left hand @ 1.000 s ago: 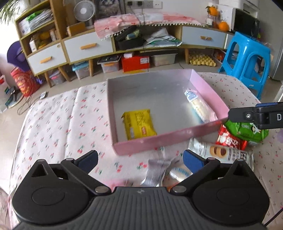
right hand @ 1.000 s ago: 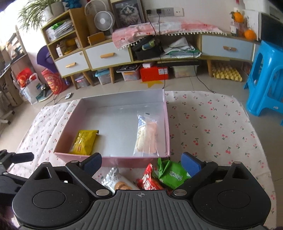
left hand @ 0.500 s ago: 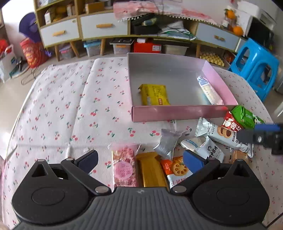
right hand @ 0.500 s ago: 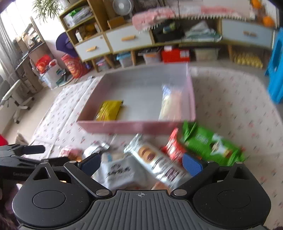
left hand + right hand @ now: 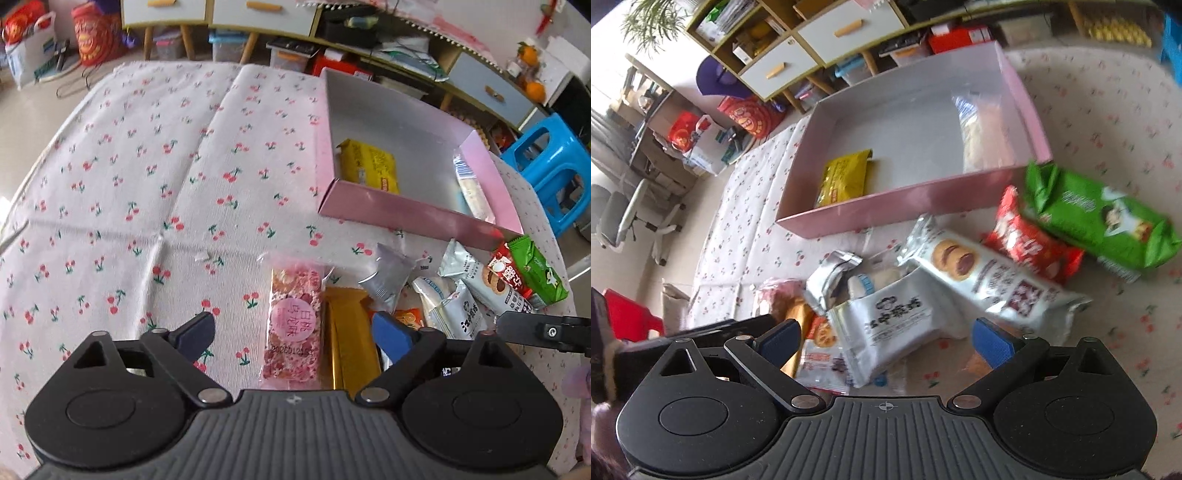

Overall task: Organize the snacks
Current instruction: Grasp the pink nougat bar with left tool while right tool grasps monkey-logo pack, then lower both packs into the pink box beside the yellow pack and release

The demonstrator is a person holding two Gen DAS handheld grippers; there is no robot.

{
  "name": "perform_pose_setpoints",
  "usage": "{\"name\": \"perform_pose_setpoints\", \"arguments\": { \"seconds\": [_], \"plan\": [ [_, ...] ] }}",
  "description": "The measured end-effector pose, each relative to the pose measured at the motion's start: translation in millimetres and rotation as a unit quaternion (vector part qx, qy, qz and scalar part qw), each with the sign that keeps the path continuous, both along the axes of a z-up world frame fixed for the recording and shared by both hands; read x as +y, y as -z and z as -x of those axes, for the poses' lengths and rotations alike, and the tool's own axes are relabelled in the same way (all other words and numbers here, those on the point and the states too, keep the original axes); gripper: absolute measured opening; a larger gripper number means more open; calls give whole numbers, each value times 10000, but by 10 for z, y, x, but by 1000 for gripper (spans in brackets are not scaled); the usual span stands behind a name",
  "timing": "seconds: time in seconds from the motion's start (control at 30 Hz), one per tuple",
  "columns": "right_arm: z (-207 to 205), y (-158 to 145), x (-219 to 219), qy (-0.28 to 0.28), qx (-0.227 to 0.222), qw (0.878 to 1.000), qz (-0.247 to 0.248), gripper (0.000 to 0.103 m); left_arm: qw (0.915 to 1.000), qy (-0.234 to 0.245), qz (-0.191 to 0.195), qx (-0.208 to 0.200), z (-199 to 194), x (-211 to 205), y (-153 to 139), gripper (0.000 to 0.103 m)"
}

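Observation:
My left gripper (image 5: 293,338) hangs over a pink snack bar (image 5: 294,325) and a gold packet (image 5: 349,341). Both lie between its jaws, which are closing, and the pads do not touch them. My right gripper (image 5: 884,343) stands open above a silver-white pouch (image 5: 890,328). The pink box (image 5: 417,216) (image 5: 905,208) holds a yellow packet (image 5: 369,166) (image 5: 846,177) and a clear bag of wafers (image 5: 472,188) (image 5: 982,133). A loose pile lies in front of the box: a silver biscuit pack (image 5: 990,277), a red pack (image 5: 1030,240), a green bag (image 5: 1097,214) and a small silver sachet (image 5: 388,277).
The cherry-print cloth (image 5: 147,177) covers the whole table. A blue stool (image 5: 554,170) stands beyond the table's far right. Cabinets (image 5: 827,40) and floor boxes stand behind the table. The other gripper's black finger (image 5: 543,330) reaches in from the right in the left wrist view.
Both grippers have tipped down and sunk toward the snack pile in front of the box. The left gripper's jaws have narrowed and the pink bar now lies between them.

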State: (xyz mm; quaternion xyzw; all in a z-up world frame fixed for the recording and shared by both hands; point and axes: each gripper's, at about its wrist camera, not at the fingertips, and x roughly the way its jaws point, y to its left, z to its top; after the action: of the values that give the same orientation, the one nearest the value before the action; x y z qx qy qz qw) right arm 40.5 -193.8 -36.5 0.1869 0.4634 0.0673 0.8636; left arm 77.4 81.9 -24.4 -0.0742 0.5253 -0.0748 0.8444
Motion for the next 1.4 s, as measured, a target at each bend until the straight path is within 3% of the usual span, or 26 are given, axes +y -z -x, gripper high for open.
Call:
{"name": "perform_pose_setpoints", "arguments": {
  "seconds": [0.37, 0.5, 0.73, 0.87, 0.93, 1.03, 1.4],
  "plan": [
    [-218, 182, 197, -73, 250, 9990, 366, 100, 9998, -29, 86, 178, -50, 64, 68, 50],
    [-235, 220, 213, -139, 186, 9979, 605, 100, 9997, -92, 116, 186, -61, 92, 83, 47],
    [-197, 227, 264, -205, 86, 9963, 831, 100, 9998, -105, 79, 168, -62, 106, 78, 33],
    [-213, 211, 302, -205, 51, 9944, 1039, 89, 9998, -103, 74, 159, -60, 102, 74, 32],
    [-204, 202, 319, -214, 26, 9928, 1182, 78, 9998, -108, 73, 160, -60, 99, 72, 32],
    [-193, 184, 314, -238, 17, 9918, 1255, 73, 9998, -132, 71, 142, -56, 100, 66, 31],
    [-165, 3, 212, -166, -41, 9972, 732, 69, 9997, -190, 113, -48, -49, 138, -64, 31]
  ]
}}
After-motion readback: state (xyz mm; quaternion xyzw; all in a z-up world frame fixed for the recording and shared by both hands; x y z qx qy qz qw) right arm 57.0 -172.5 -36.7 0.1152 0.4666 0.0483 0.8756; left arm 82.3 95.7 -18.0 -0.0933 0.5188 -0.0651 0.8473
